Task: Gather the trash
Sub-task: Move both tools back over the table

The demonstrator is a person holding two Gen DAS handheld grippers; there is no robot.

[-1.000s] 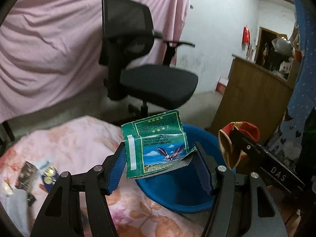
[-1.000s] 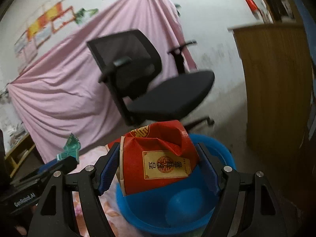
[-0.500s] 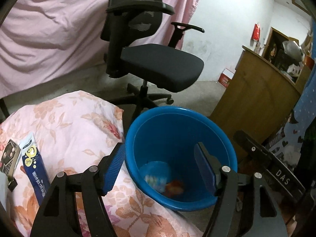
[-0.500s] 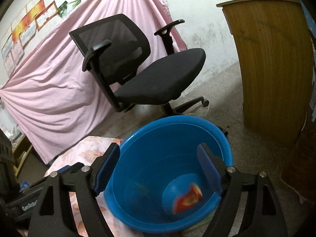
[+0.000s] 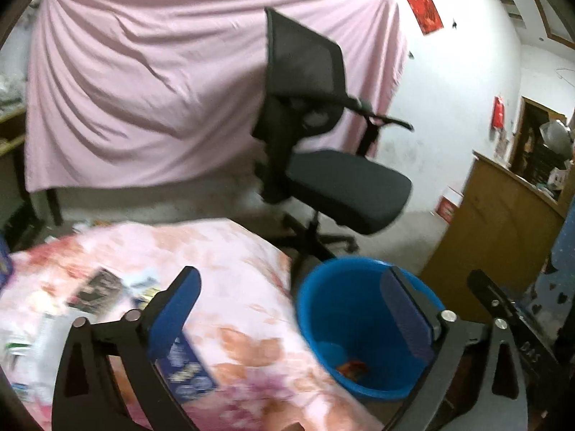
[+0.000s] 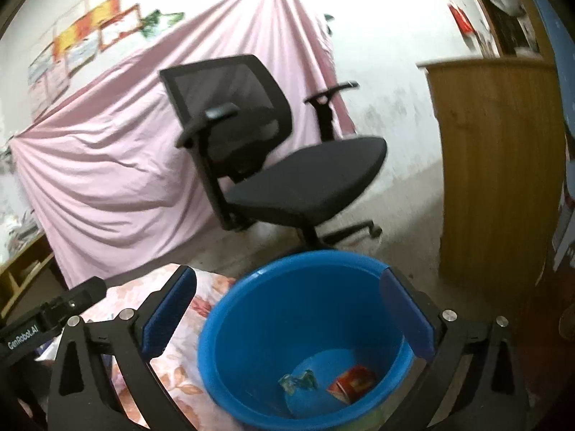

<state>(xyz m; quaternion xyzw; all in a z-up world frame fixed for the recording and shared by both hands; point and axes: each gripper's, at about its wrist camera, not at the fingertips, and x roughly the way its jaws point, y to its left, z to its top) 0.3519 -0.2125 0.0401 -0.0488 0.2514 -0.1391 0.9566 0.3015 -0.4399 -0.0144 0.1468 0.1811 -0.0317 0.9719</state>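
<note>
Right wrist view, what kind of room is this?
Probably a lived-in home room: a black office chair, a pink sheet hung on the wall, and a blue trash bucket beside a floral-covered surface.

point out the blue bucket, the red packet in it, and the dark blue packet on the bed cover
blue bucket (image 6: pixel 230 327): right wrist view, inner left wall.
red packet (image 6: pixel 354 388): right wrist view, its front face.
dark blue packet (image 5: pixel 187 370): left wrist view, its printed face.
</note>
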